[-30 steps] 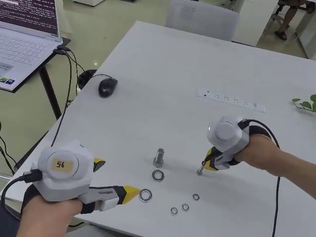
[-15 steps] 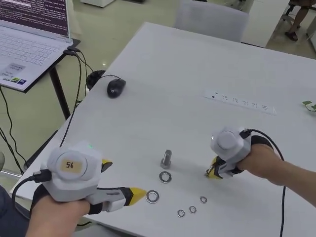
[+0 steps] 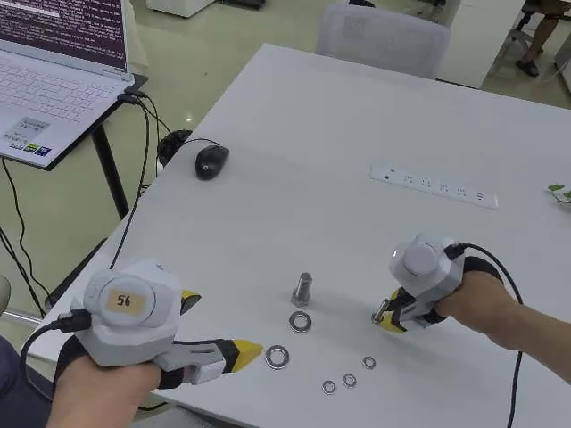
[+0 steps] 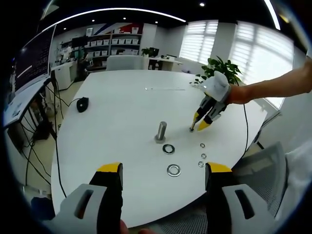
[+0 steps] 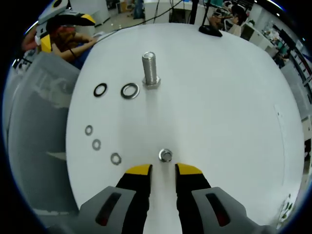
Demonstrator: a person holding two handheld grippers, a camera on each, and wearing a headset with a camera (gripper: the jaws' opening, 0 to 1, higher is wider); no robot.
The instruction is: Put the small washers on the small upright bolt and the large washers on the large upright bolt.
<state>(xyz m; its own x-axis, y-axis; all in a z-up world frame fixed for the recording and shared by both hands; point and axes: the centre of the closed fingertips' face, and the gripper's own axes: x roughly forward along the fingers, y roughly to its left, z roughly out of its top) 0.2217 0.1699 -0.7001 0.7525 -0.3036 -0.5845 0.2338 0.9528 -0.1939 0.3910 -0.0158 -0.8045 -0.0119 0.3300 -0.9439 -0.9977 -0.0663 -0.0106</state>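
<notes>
The large bolt (image 3: 302, 289) stands upright mid-table, with two large washers (image 3: 300, 321) (image 3: 277, 358) flat in front of it. Three small washers (image 3: 350, 380) lie near the front edge. The small bolt (image 3: 381, 311) stands at the tips of my right gripper (image 3: 390, 319). In the right gripper view that small bolt (image 5: 165, 155) is just beyond the narrowly open right gripper (image 5: 163, 169), not between its jaws. My left gripper (image 4: 164, 168) is wide open, with a large washer (image 4: 173, 170) on the table ahead of it and the large bolt (image 4: 161, 131) farther on.
A black mouse (image 3: 211, 161) and a white power strip (image 3: 434, 187) lie farther back on the white table (image 3: 294, 178). A laptop (image 3: 53, 80) sits on a side stand to the left. A chair (image 3: 379, 40) stands beyond the far edge.
The head camera has shifted. My right gripper stays at the small bolt, which showed tilted at its tips a second ago and now stands free. My left gripper has hardly moved.
</notes>
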